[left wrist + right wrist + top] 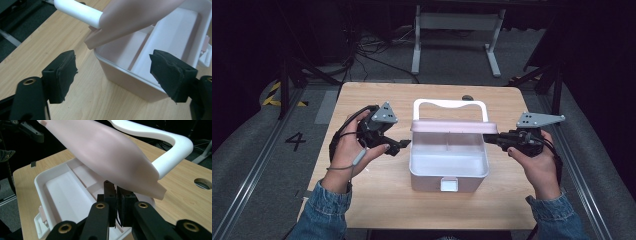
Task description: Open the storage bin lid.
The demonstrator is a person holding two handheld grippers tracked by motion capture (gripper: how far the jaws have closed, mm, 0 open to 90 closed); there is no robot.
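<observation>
Right now my right gripper (116, 206) is clenched on the pink lid (110, 155), propping it half-open above the white box (448, 172) mid-table, so the compartments stay reachable; my left gripper (112, 75) waits spread wide beside the box's wall, empty.

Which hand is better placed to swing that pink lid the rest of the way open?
Right. The right gripper appears shut on the edge of the raised pink lid of the white box, so it could probably carry it on. The left gripper stands open beside the box, holding nothing.
</observation>
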